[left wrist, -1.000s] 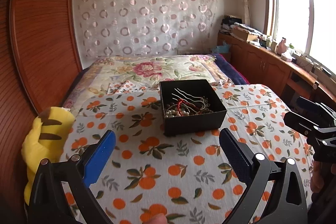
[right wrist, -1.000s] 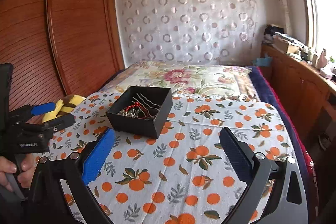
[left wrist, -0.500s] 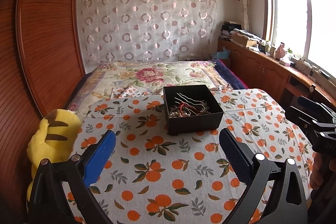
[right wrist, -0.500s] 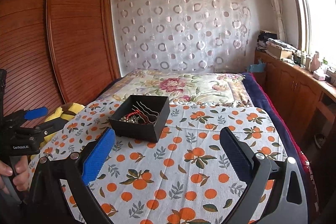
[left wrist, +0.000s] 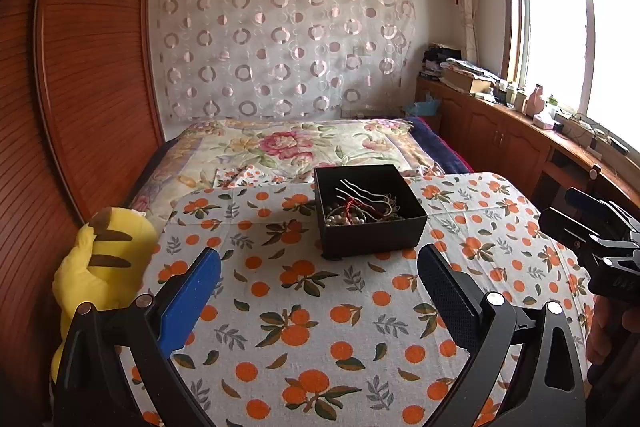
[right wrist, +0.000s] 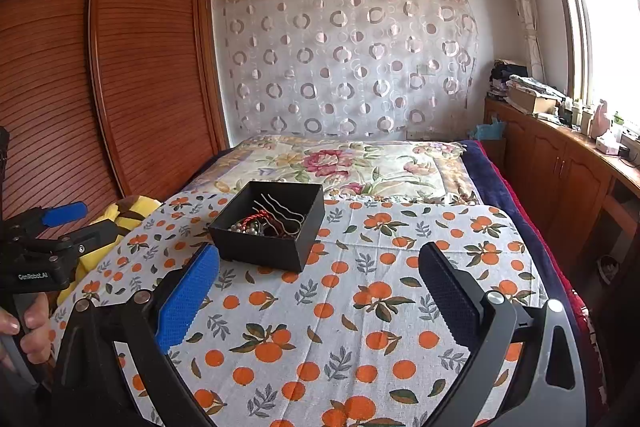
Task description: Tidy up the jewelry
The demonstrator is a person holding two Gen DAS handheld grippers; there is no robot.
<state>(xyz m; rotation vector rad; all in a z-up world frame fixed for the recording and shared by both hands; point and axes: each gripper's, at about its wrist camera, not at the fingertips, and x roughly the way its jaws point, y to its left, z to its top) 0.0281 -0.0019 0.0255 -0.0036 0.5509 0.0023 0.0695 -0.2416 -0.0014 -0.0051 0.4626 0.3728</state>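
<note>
Both tools gaping wide, holding nothing: left tool [left wrist: 318,269], right tool [right wrist: 318,267]. Black jewelry box [left wrist: 368,209] sitting on orange-print cloth [left wrist: 304,307], ahead. Risk: tangled hairpins [right wrist: 280,213] w/ beads snagging, dragging out together.

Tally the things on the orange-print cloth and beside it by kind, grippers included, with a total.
Black box holding tangled jewelry: 1
Yellow striped plush toy at the cloth's left edge: 1
Grippers, both open and empty: 2 (left gripper, right gripper)
Total: 4
</note>
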